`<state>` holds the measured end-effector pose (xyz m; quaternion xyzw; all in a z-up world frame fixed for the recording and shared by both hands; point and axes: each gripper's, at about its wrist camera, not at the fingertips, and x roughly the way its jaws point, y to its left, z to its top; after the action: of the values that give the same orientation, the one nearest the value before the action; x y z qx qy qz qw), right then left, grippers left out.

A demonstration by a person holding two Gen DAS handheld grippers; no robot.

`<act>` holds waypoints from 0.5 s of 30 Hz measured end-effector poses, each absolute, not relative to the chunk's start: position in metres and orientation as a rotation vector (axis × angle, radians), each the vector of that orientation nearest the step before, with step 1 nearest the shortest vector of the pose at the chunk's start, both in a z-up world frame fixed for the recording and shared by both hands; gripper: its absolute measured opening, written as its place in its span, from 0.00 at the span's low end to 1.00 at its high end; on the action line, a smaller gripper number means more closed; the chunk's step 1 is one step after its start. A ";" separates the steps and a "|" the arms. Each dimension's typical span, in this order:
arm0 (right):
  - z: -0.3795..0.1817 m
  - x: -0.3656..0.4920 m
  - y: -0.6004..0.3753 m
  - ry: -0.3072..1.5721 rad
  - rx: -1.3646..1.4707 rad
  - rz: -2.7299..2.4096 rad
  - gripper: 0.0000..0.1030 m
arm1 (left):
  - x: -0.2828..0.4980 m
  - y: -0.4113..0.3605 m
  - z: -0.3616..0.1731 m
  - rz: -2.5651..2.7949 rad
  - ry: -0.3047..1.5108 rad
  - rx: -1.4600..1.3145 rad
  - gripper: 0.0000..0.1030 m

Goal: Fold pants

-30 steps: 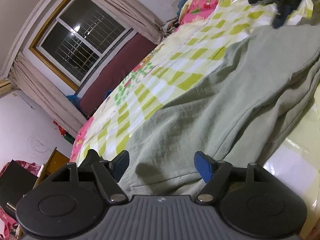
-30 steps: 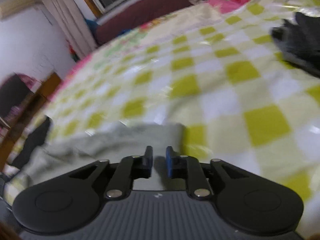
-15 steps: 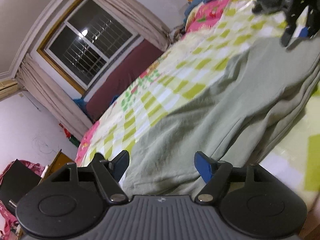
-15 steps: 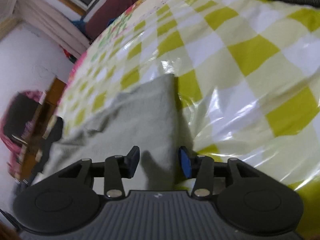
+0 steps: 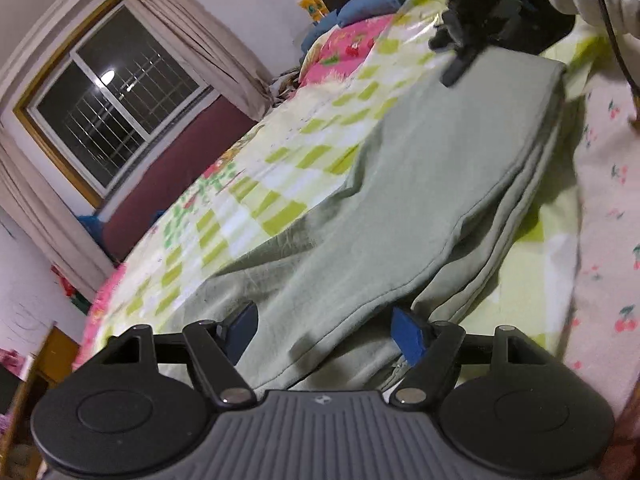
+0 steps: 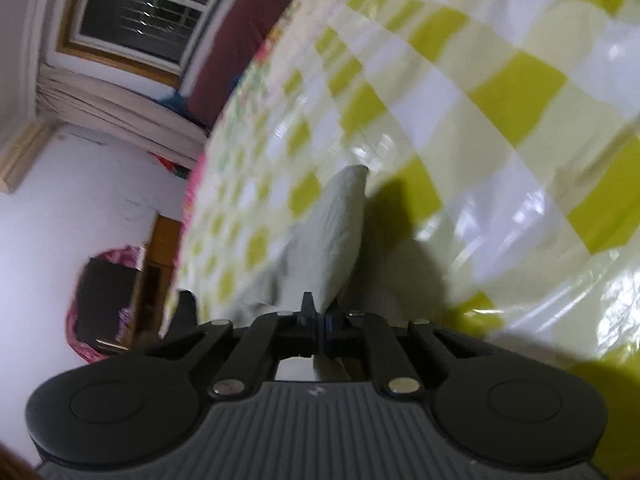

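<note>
Pale green pants [image 5: 400,208] lie folded lengthwise on a yellow-and-white checked bedspread [image 5: 280,160]. My left gripper [image 5: 326,330] is open, its blue-padded fingers straddling the near end of the pants. My right gripper [image 6: 318,316] is shut on the far corner of the pants [image 6: 332,224], which rises to a peak in front of it. The right gripper also shows in the left wrist view [image 5: 460,60] at the pants' far end, held by a white-gloved hand [image 5: 600,0].
The bedspread in the right wrist view [image 6: 500,100] is glossy. A window [image 5: 116,96] with curtains and a maroon headboard stand beyond the bed. Blue and pink bedding [image 5: 360,28] lies at the far end. A wooden cabinet [image 6: 160,264] stands beside the bed.
My right gripper has closed on the pants' corner, after being open around it half a second ago. My left gripper has stayed open over the near end.
</note>
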<state>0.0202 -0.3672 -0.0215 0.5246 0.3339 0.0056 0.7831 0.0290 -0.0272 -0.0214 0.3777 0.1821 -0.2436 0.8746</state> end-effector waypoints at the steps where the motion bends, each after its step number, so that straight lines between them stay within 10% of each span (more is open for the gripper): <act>1: -0.013 0.022 -0.366 0.706 1.134 0.018 0.05 | 0.030 -0.027 -0.021 -0.516 0.385 0.771 0.83; 15: 0.075 0.160 -0.167 0.846 0.626 0.244 0.06 | 0.031 0.006 -0.014 -0.512 0.423 0.539 0.84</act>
<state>0.1602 -0.1666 0.0753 0.2979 0.4026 0.1160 0.8577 0.0307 0.0056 -0.0145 0.2614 0.2051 -0.2485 0.9099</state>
